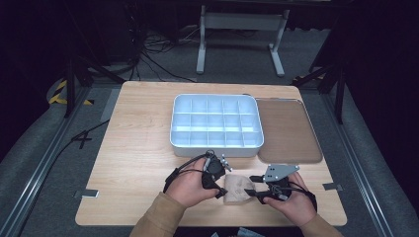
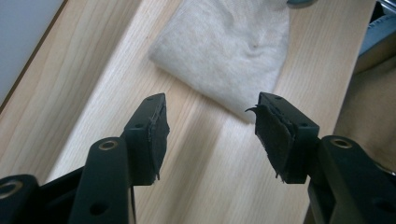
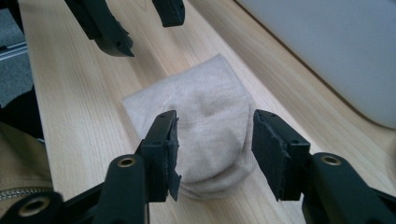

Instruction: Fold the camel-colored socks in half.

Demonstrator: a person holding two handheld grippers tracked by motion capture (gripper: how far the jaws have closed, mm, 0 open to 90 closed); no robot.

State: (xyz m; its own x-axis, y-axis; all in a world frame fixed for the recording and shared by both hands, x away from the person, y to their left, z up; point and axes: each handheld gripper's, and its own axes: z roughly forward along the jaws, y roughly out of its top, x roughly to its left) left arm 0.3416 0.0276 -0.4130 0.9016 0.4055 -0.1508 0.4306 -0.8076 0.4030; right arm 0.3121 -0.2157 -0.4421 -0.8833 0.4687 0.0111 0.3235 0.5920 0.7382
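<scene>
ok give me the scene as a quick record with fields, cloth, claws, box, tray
cloth: beige folded cloth lying on the wooden table, near its front edge
left claw: open, empty, just short of the cloth
right claw: open, straddling the cloth's near end, pads not pressing
box: white divided box, compartments look empty
tray: brown tray right of box
</scene>
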